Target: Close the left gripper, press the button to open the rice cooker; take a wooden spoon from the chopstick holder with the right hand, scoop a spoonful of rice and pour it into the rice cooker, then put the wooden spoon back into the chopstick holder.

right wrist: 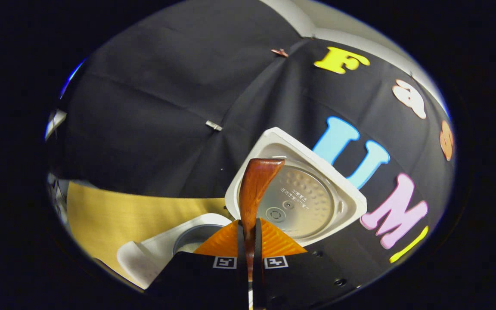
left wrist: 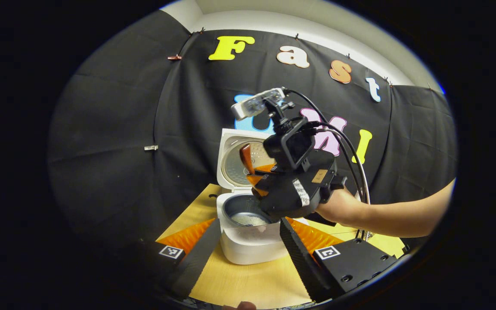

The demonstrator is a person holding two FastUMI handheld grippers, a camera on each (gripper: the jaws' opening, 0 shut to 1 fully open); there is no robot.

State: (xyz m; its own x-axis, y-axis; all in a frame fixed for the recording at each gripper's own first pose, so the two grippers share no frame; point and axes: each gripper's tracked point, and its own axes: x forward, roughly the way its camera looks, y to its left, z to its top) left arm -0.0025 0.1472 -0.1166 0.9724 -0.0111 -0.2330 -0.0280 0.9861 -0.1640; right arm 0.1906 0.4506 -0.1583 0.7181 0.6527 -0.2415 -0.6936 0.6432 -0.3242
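Over the open rice cooker (left wrist: 248, 232), right gripper (right wrist: 250, 241) jaws clamp the wooden spoon (right wrist: 254, 185).

Gripper (right wrist: 250, 247) clamps wooden spoon (right wrist: 254, 187) (cooker lid (right wrist: 342, 193) up).

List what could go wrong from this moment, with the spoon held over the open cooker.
1. The right gripper holds the brown wooden spoon tilted over the white rice cooker; leftover grains could fall outside the grey inner pot.
2. The raised white lid stands just behind the spoon's bowl, so lifting away could knock it.
3. The spoon is pinched by its thin handle and might twist in the grip.
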